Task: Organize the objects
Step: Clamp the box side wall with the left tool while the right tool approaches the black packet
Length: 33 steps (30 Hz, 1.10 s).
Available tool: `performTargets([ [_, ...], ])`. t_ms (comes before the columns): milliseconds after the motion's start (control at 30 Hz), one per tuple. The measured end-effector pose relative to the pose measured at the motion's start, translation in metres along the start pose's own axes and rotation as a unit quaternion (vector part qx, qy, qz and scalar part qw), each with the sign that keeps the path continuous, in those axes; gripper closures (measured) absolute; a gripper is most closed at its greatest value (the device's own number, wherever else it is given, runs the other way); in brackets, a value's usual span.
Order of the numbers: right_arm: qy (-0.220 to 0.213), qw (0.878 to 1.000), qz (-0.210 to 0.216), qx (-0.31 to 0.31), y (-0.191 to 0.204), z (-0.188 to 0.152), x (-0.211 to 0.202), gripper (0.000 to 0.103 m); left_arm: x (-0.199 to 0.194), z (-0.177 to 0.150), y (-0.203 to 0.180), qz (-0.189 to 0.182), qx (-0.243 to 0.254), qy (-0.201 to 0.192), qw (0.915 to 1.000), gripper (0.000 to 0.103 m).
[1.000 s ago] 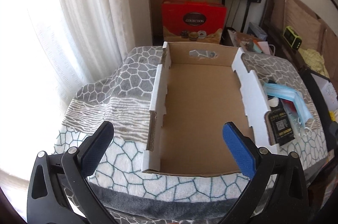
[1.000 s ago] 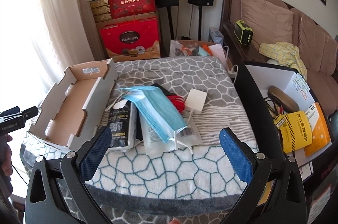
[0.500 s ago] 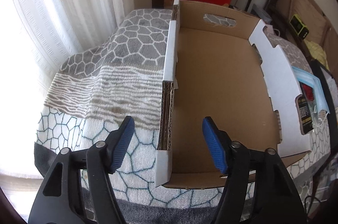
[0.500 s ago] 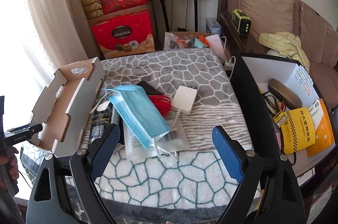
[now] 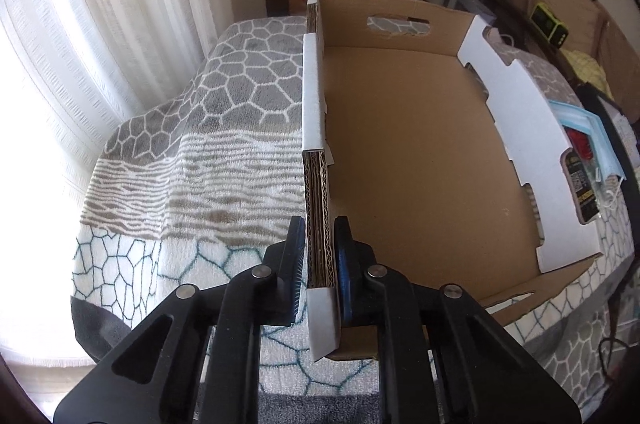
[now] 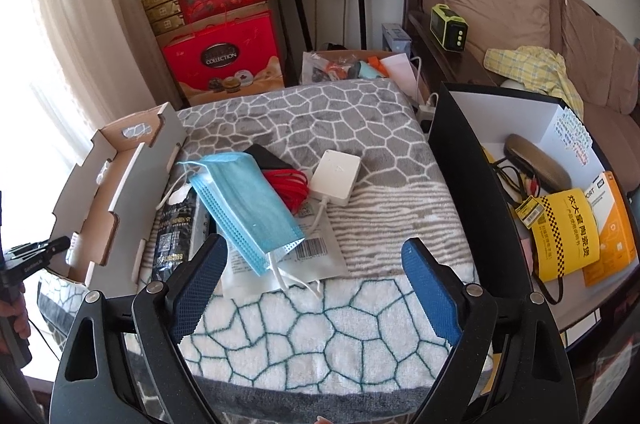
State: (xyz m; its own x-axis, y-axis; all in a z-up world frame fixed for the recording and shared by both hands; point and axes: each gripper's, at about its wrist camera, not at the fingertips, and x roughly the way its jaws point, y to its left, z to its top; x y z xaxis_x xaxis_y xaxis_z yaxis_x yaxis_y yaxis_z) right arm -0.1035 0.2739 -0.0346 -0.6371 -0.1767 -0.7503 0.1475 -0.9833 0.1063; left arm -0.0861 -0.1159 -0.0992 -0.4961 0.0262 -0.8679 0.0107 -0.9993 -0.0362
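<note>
An empty cardboard tray [image 5: 420,159] sits on the patterned blanket; it also shows at the left in the right wrist view [image 6: 120,175]. My left gripper [image 5: 319,256] is shut on the tray's near left wall. My right gripper [image 6: 316,280] is open and empty above the blanket's front part. Ahead of it lie a blue face mask [image 6: 248,199], a black packet [image 6: 176,228], a clear barcode pouch [image 6: 316,252], a red cable [image 6: 290,183], a black item [image 6: 266,157] and a white charger [image 6: 336,171].
A black-walled box [image 6: 460,163] with yellow packages stands right of the blanket. Red gift boxes [image 6: 222,59] and speakers stand at the back by the curtain. A brown sofa [image 6: 520,7] is at the far right.
My left gripper moved forward over the tray's left wall and shut on it. My right gripper came lower and closer to the pile, still open.
</note>
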Motion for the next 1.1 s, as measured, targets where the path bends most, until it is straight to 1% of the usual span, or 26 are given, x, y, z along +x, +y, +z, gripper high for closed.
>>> performTargets([
  [100, 0.0, 1.0, 0.007, -0.004, 0.003, 0.0, 0.0, 0.012, -0.002, -0.001, 0.0, -0.006, 0.0, 0.001, 1.0, 0.091],
  [200, 0.003, 1.0, 0.013, 0.001, 0.003, 0.0, 0.002, 0.012, 0.004, 0.002, 0.001, -0.012, -0.018, 0.013, 0.9997, 0.092],
  [233, 0.003, 1.0, 0.014, 0.002, 0.002, 0.0, 0.003, 0.012, 0.007, 0.003, 0.0, -0.013, -0.019, 0.017, 0.9996, 0.09],
  [267, 0.003, 1.0, 0.016, 0.003, 0.002, 0.0, 0.003, 0.012, 0.011, 0.004, -0.001, -0.011, -0.019, 0.02, 0.9995, 0.087],
  [333, 0.003, 1.0, 0.017, 0.002, 0.002, -0.001, 0.002, 0.012, 0.018, 0.006, -0.004, -0.011, -0.019, 0.025, 0.9994, 0.086],
  [400, 0.005, 1.0, 0.014, -0.001, 0.003, -0.004, 0.002, 0.012, 0.019, 0.007, -0.007, -0.001, -0.012, 0.022, 0.9997, 0.085],
  [433, 0.006, 1.0, 0.013, -0.001, 0.002, -0.005, 0.002, 0.012, 0.019, 0.006, -0.007, 0.003, -0.009, 0.021, 0.9997, 0.088],
  [467, 0.008, 1.0, 0.013, -0.001, 0.002, -0.006, 0.002, 0.012, 0.019, 0.006, -0.006, 0.005, -0.007, 0.021, 0.9997, 0.093],
  [567, 0.012, 1.0, 0.017, 0.003, 0.0, -0.007, 0.002, 0.012, 0.017, 0.005, -0.001, -0.01, -0.004, 0.025, 0.9996, 0.093],
  [667, 0.016, 0.999, 0.031, 0.003, 0.002, -0.007, 0.003, 0.012, 0.012, -0.001, 0.0, -0.01, 0.005, 0.026, 0.9996, 0.093],
  [767, 0.019, 0.998, 0.051, -0.005, 0.013, -0.007, 0.004, 0.013, 0.006, -0.009, 0.001, -0.014, -0.005, 0.028, 0.9995, 0.093],
  [833, 0.02, 0.998, 0.056, -0.019, 0.025, -0.008, 0.008, 0.015, 0.003, -0.014, 0.001, -0.013, -0.017, 0.026, 0.9994, 0.093],
  [1000, 0.032, 0.996, 0.066, -0.057, 0.056, -0.012, 0.025, 0.023, 0.0, -0.024, -0.003, -0.004, -0.025, 0.019, 0.9995, 0.093],
  [1100, 0.041, 0.994, 0.069, -0.074, 0.071, -0.016, 0.037, 0.024, -0.001, -0.023, -0.002, -0.006, -0.03, 0.018, 0.9994, 0.093],
])
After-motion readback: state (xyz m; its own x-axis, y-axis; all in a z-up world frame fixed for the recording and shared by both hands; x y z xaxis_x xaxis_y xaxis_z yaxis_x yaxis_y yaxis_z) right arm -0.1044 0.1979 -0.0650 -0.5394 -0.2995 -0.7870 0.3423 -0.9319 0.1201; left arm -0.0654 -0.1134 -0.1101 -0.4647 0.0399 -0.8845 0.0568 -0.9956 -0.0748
